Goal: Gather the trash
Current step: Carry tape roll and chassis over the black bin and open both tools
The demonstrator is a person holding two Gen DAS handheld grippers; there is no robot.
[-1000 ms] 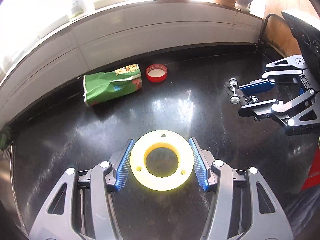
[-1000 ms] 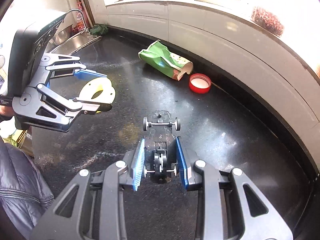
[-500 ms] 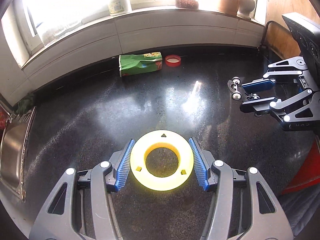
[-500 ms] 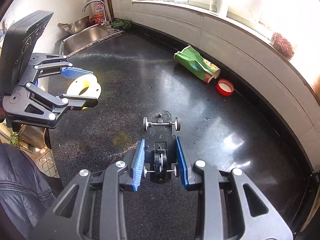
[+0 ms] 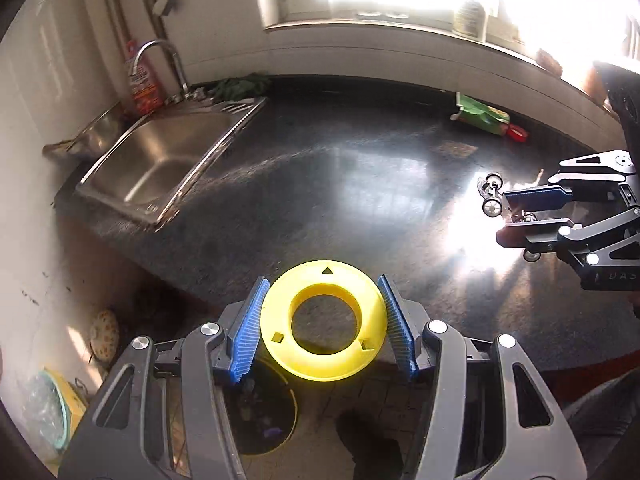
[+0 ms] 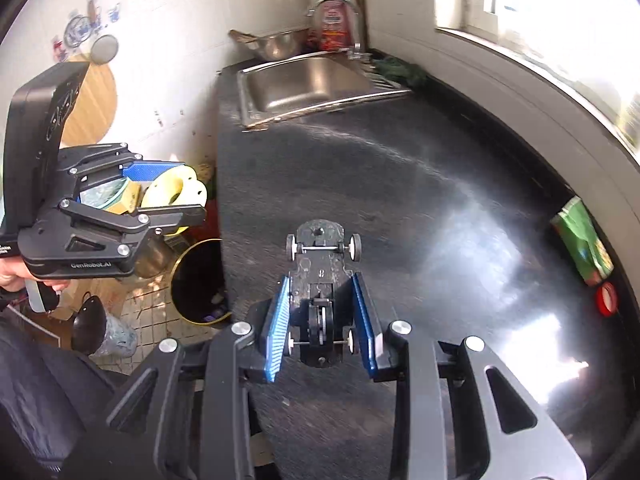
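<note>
Between my left gripper's point(image 5: 324, 326) blue pads sits the yellow ring point(image 5: 324, 322), clamped flat from both sides and held off the counter's near edge, above the tiled floor. At about 6 o'clock below it in the left wrist view stands a round bin point(image 5: 266, 412) with a yellow rim, dark inside. From the right wrist view the same bin point(image 6: 200, 282) is at 9 o'clock, just beside the counter's end.

My right gripper point(image 6: 322, 310) is closed on a black toy car chassis point(image 6: 320, 280), the pads pressing its sides, front wheels pointing to 12 o'clock, over the black countertop point(image 6: 400, 184).

Well apart from both, at 3 o'clock in the right wrist view, a green packet point(image 6: 582, 246) lies against the back wall, with a red lid point(image 6: 606, 299) just beside it. A steel sink point(image 6: 304, 84) lies at 12 o'clock.
</note>
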